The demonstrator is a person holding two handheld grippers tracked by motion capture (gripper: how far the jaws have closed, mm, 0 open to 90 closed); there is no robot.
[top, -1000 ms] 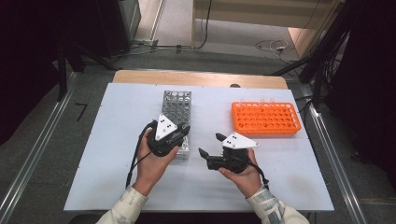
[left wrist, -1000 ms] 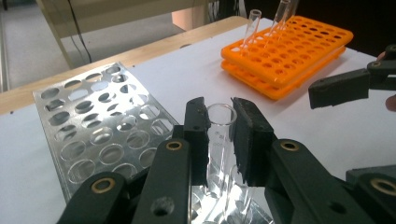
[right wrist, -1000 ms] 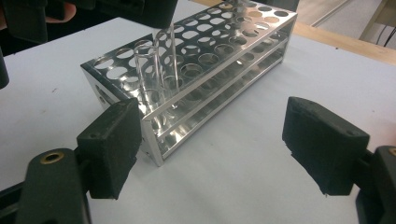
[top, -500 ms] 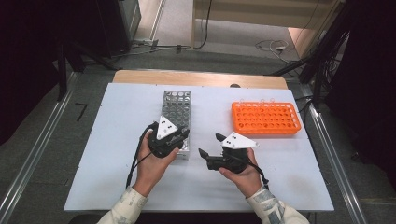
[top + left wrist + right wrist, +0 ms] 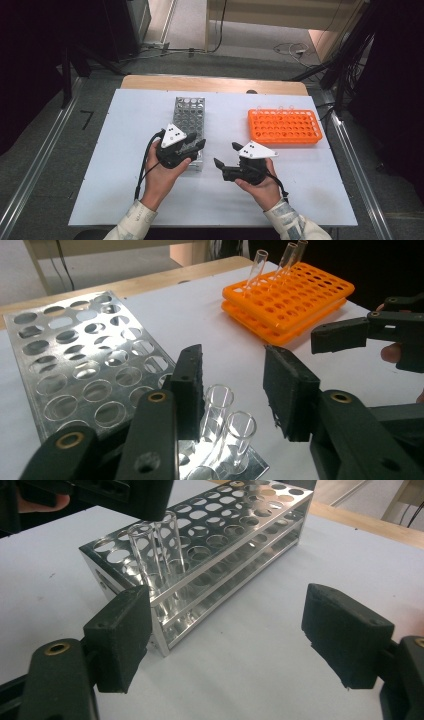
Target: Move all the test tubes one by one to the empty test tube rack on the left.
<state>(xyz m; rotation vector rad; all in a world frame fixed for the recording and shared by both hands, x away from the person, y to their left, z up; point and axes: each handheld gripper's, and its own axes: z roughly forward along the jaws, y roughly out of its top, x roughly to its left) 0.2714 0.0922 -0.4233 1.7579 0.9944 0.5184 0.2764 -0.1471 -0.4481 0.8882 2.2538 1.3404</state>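
A silver metal rack point(image 5: 189, 120) lies at mid-table. Two clear glass tubes point(image 5: 226, 422) stand in its near right corner. My left gripper point(image 5: 197, 145) hovers over that corner. Its jaws have just been opening and stand apart, with the tube tops between the pads point(image 5: 190, 385) but untouched. My right gripper point(image 5: 225, 155) rests to the right of the rack, pointing left at it, open and empty. In the right gripper view the rack point(image 5: 225, 535) and the two tubes point(image 5: 152, 555) sit ahead of my right gripper point(image 5: 240, 635).
An orange rack point(image 5: 284, 126) sits at the right rear of the white board, with three tubes point(image 5: 280, 260) in its far row. A wooden table edge point(image 5: 210, 84) runs behind the board. Bare board lies in front of both hands.
The left gripper's jaws have parted over the rack's near corner, leaving the tube standing in the rack. Neither hand has shifted.
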